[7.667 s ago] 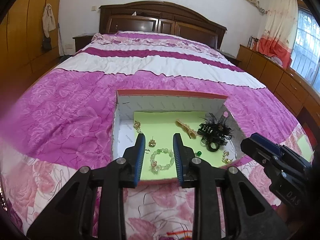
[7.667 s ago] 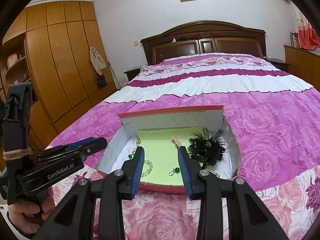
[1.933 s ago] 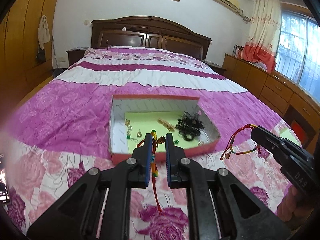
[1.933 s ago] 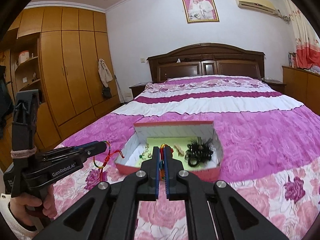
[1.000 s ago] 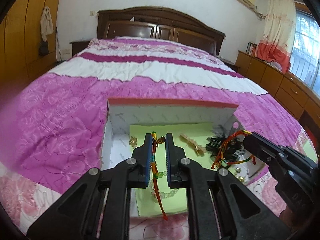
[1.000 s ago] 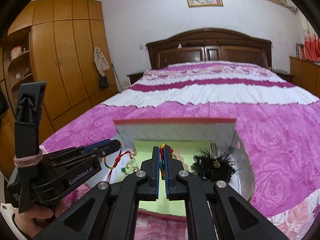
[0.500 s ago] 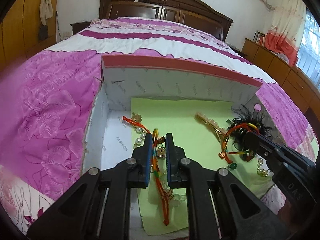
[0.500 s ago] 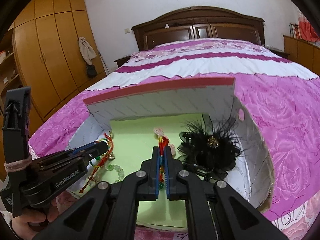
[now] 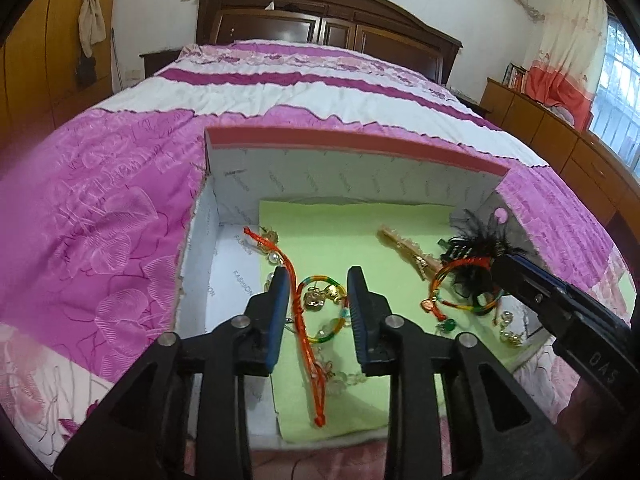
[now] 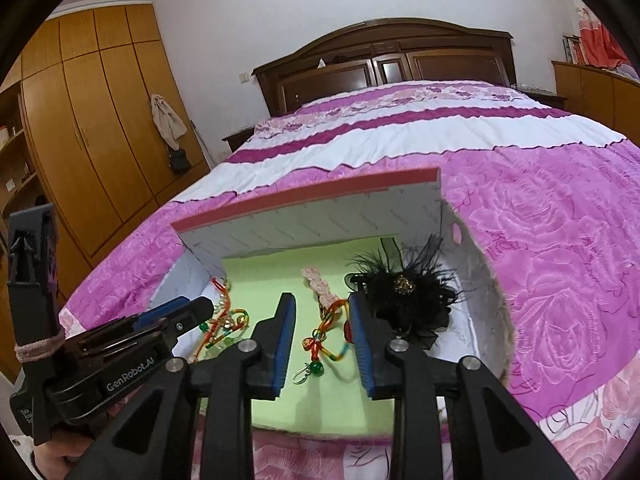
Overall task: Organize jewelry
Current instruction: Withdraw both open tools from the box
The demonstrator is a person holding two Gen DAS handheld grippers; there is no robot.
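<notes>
Half a second ago both tongs were pinched on the woven cord bracelets; now both are standing wide, with the cords lying loose on the green liner (image 9: 344, 224) of the box (image 9: 352, 148). The left tongs (image 9: 318, 294) are hovering just above the red cord bracelet (image 9: 298, 300), whose coloured loop is sitting between the blue pads while its tail is trailing toward 6 o'clock. The right tongs (image 10: 322, 322) are spread over the second cord bracelet (image 10: 326, 340), which is resting beside the black feather hair clip (image 10: 404, 296) at 3 o'clock in the box. A pink beaded clip (image 10: 318, 284) is lying toward 12 o'clock of the right tongs, and a green-bead earring (image 10: 310, 370) is sitting below the cord.

The box is resting on a bed under a magenta, pink and white floral quilt (image 9: 100, 208). A dark wooden headboard (image 10: 384, 56) is standing at 12 o'clock, tall wooden wardrobes (image 10: 92, 120) are filling the 9 o'clock side, and low cabinets with a red and cream curtain (image 9: 568, 64) are lining the 2 o'clock side of the left view.
</notes>
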